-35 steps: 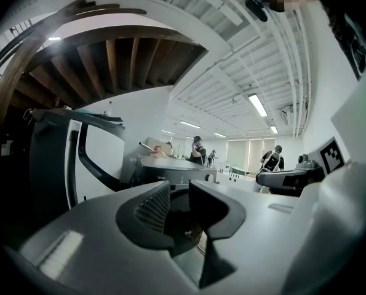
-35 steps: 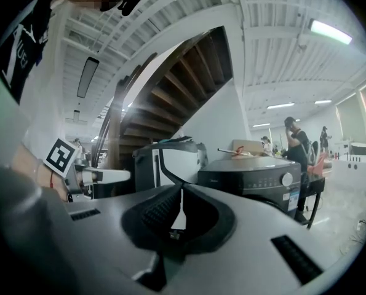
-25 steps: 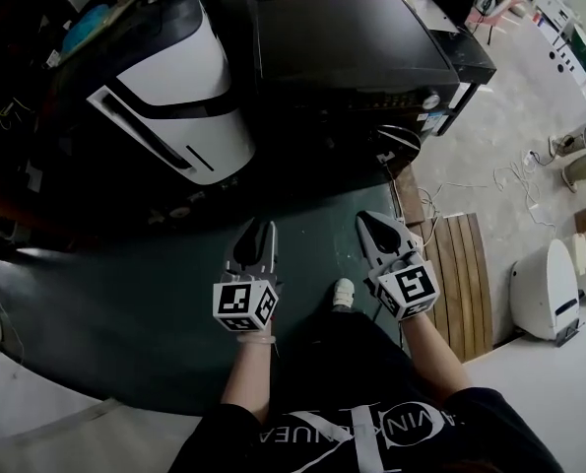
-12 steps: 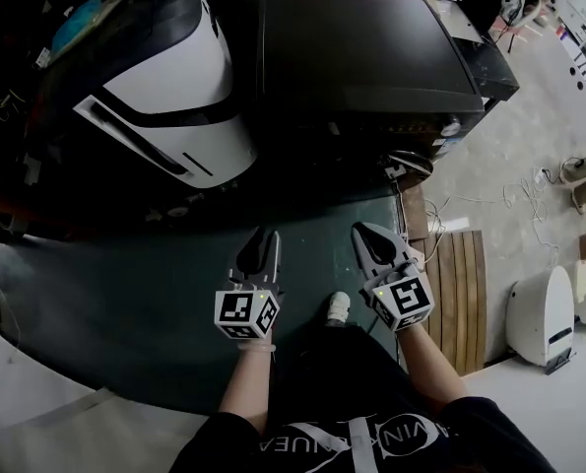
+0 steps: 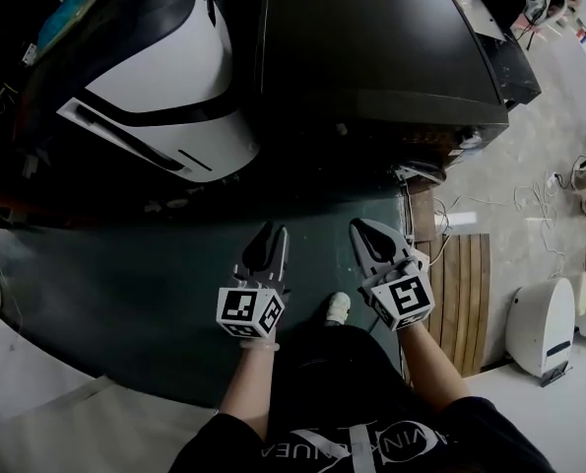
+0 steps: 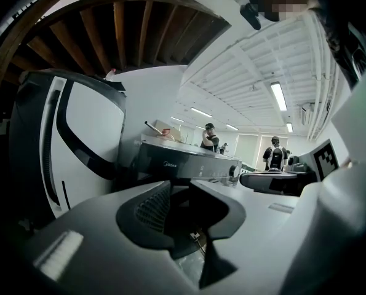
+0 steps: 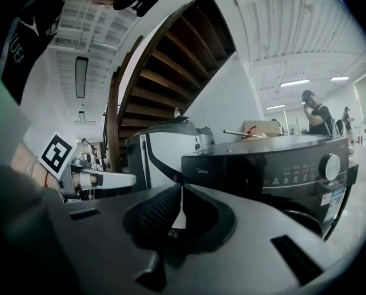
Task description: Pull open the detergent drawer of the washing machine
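Left hand-held gripper (image 5: pixel 272 233) parted, right hand-held gripper (image 5: pixel 364 229) closed; empty, short of washing machine (image 5: pixel 371 57).

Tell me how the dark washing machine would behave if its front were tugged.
The dark washing machine looks big and boxy, so it is probably heavy and unlikely to slide or tip. Its smooth front panel may be slippery to grip.

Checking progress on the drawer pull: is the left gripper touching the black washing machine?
Apart. Head view shows the left gripper over green floor, a plain gap short of the black washing machine.
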Demonstrator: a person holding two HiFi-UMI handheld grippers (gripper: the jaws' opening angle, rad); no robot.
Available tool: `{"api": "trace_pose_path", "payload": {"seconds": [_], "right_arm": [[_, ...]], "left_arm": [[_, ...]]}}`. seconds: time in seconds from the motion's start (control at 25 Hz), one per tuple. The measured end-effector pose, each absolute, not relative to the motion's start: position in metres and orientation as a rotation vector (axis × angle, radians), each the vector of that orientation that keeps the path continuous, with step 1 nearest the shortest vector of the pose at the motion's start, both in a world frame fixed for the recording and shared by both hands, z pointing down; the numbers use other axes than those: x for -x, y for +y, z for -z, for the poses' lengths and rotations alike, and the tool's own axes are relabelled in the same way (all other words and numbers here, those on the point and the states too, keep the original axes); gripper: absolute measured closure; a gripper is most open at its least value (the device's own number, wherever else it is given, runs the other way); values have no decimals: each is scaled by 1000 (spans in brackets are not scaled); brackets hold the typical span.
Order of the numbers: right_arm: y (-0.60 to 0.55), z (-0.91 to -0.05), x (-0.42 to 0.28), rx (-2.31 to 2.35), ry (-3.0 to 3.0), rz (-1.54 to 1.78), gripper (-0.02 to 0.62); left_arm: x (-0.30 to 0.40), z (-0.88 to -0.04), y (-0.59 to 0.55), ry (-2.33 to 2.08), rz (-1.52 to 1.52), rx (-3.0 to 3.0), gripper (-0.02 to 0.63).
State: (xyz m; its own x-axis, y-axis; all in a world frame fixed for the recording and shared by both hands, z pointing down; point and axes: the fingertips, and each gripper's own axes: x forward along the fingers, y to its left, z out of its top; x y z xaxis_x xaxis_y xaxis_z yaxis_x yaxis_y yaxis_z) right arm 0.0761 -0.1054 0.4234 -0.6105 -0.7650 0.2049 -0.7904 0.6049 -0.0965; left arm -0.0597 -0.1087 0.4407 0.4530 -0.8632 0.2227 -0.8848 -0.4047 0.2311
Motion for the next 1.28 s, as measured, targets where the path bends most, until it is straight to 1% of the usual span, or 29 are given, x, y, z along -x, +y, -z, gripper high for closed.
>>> {"api": "trace_pose_path", "payload": {"seconds": [0.36, 0.56, 0.76, 1.28], "right_arm": [[-138, -442, -64, -1292, -2663, -353, 577], [-166, -455, -54, -1300, -2660, -300, 577], [-185, -466, -43, -1292, -2632, -330, 577], [-217, -496, -42, -1348, -2575, -394, 577]], "left_arm": [[48, -463, -150, -1409, -42, -2369, 506], [37, -476, -180, -1319, -48, -2388, 506], [28, -489, -207, -1254, -18, -2371, 506], [10, -513, -266, -1082, 225, -2275, 506]]}}
